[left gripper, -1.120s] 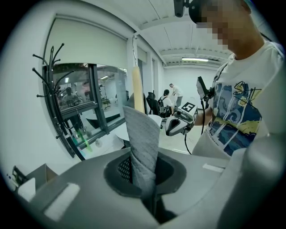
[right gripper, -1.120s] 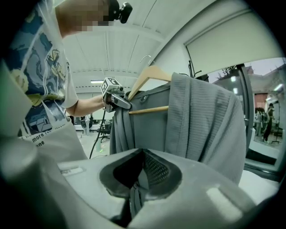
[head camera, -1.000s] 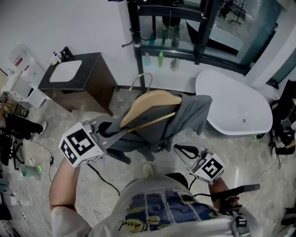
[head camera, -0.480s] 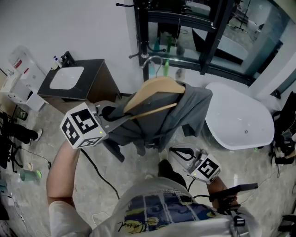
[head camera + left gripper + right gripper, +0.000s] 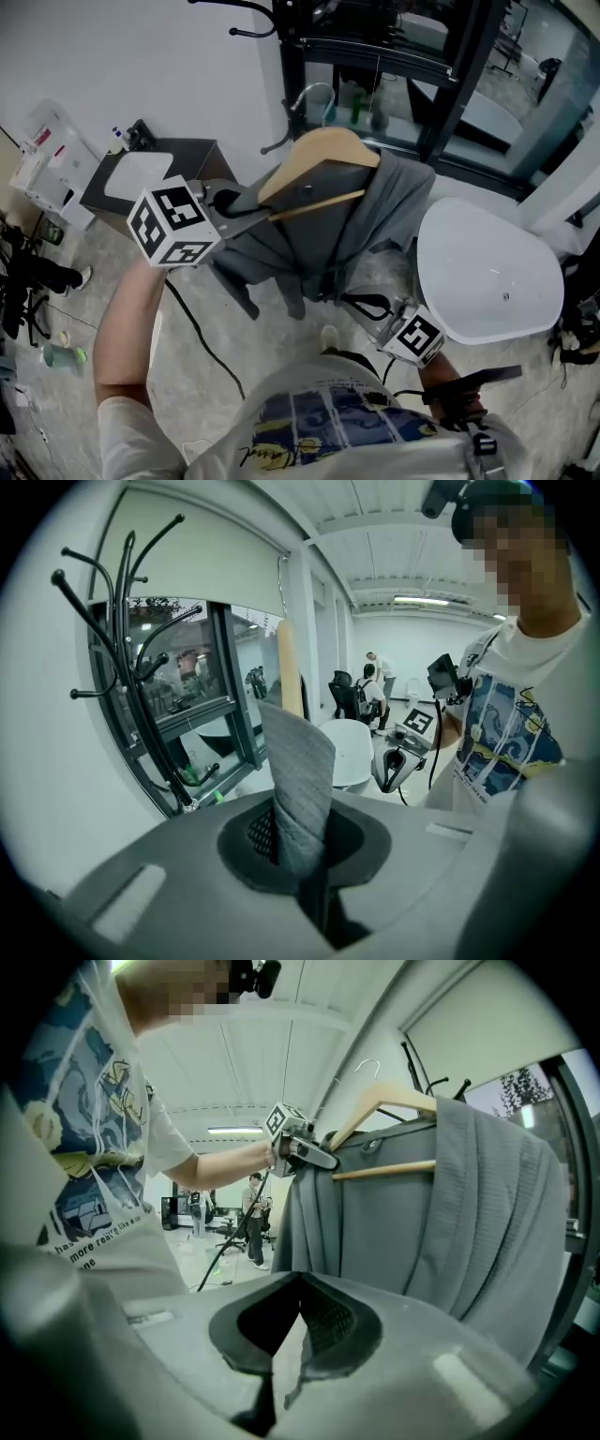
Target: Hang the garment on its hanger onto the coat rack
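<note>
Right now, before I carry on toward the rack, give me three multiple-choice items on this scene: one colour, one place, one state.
1. What colour is the garment draped on the wooden hanger?
A. Red
B. Grey
C. Yellow

2. Where is the right gripper?
A. Low, below the garment's hem
B. High, above the hanger
C. Out of the head view

3. What state is the left gripper in?
A. Open, clear of everything
B. Shut on a fold of the garment
C. Shut on the hanger's metal hook

Answers:
1 B: the cloth reads grey in all three views.
2 A: the head view shows it under the hanging cloth, and its own view looks up at the garment, with nothing between its jaws.
3 B: the left gripper view shows grey cloth pinched between its jaws.
</note>
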The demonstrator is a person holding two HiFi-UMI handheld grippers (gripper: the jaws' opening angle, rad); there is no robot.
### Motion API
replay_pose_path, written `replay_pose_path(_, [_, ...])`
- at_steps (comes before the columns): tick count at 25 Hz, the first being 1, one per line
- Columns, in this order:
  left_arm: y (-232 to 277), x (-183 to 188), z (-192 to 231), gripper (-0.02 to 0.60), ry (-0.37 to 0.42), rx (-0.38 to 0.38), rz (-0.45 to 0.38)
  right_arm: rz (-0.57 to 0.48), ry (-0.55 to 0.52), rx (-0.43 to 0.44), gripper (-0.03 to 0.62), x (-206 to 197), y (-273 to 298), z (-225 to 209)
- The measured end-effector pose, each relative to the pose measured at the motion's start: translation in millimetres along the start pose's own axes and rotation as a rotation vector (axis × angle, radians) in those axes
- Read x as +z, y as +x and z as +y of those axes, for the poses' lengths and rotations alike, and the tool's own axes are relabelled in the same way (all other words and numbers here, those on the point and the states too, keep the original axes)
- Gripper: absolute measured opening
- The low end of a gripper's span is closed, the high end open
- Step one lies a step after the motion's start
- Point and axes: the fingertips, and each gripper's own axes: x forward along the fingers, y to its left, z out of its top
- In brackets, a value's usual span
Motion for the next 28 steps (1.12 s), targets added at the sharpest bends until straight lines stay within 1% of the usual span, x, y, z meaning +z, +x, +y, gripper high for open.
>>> replay_pose_path(4, [16,13,40,0.005,-0.020,0.003,-0.005,0.003,0.006,0.008,0.003,-7,2,-36])
replay_pose_path(13, [52,22,115,0.005,-0.073,0.003,-0.007,0.000,0.036,-0.007,0.003,-26,-7,-106])
replay_pose_path(22, [70,3,175,0.006,-0.109,-0.002,-0.001,-0.006,0.051,-0.012,0.003,-25,-7,-147])
replay_pose_path(28, [78,-21,199,0.006,-0.128,0.005,0.011,-0.011,0.051,-0.014,0.003,-30,-3,-171])
